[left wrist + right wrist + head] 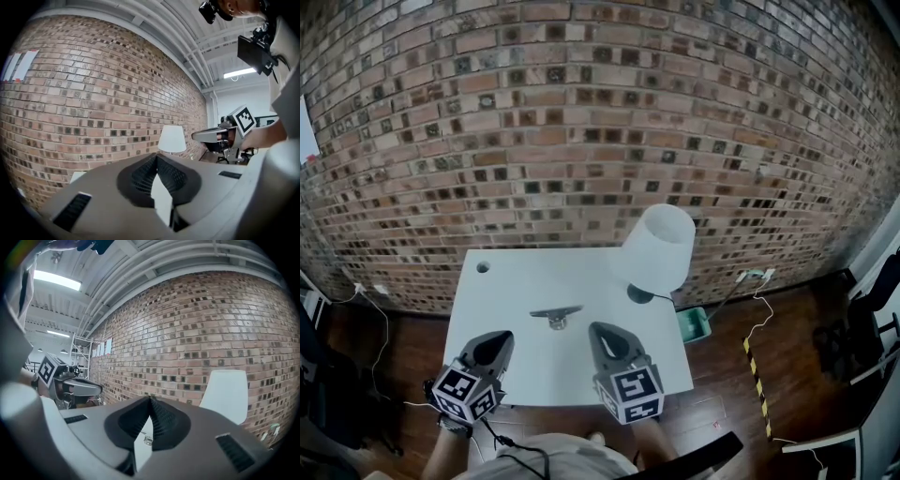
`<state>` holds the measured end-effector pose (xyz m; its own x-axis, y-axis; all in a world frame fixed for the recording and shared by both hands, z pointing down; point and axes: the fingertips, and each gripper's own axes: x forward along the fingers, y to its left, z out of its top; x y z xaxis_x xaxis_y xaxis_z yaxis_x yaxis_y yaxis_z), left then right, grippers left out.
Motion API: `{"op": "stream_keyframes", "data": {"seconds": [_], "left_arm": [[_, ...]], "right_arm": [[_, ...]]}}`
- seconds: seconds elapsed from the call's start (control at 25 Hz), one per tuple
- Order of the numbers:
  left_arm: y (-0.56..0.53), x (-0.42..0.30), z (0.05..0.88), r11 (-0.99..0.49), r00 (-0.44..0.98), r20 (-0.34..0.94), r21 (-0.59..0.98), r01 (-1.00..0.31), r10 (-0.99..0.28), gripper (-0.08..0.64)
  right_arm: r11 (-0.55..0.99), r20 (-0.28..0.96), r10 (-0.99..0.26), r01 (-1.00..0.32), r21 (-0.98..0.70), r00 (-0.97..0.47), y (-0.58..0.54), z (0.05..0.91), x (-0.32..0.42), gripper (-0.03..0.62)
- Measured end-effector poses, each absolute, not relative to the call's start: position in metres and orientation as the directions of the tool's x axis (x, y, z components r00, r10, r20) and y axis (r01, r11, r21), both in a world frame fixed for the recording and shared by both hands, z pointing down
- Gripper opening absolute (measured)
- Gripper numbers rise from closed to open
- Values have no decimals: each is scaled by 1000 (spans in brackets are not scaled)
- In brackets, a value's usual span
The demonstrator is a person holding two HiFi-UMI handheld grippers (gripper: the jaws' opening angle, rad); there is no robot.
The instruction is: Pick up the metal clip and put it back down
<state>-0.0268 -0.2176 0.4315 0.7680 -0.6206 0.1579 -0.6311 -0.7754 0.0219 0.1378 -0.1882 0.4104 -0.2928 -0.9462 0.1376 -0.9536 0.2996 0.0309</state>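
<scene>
The metal clip (556,316) lies flat near the middle of the white table (516,281). Both grippers hover over the table's near edge, short of the clip. My left gripper (500,337) is to the clip's lower left, jaws shut with nothing between them; its tips meet in the left gripper view (156,157). My right gripper (599,329) is to the clip's lower right, also shut and empty, with its tips together (150,399). Through the slit below the right tips, a small part of the clip (147,440) shows on the table.
A white-shaded lamp (657,247) stands at the table's back right corner. A round hole (483,267) sits in the back left corner. A brick wall (581,122) runs behind. A green bin (694,324) and cables lie on the wooden floor to the right.
</scene>
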Motion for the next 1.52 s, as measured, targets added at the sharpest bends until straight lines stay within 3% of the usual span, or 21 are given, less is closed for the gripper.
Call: {"op": "stream_keyframes", "data": {"seconds": [0.36, 0.84, 1.2, 1.36, 1.52], "left_arm": [[-198, -44, 415, -791, 792, 93, 51, -609, -604, 0], [-167, -83, 448, -776, 785, 116, 119, -619, -609, 0], [-116, -76, 445, -772, 772, 129, 64, -633, -622, 0], [-67, -63, 441, -771, 768, 127, 37, -636, -627, 0], [0, -48, 440, -756, 754, 116, 27, -654, -647, 0]], "right_arm": [[284, 153, -947, -959, -18, -283, -164, 407, 126, -21], [276, -124, -956, -959, -59, -267, -99, 374, 82, -23], [297, -55, -954, -955, -9, -296, -57, 398, 80, -23], [289, 111, -951, -957, -2, -288, -9, 424, 89, -21], [272, 81, -959, -962, -22, -273, 51, 431, 115, -20]]}}
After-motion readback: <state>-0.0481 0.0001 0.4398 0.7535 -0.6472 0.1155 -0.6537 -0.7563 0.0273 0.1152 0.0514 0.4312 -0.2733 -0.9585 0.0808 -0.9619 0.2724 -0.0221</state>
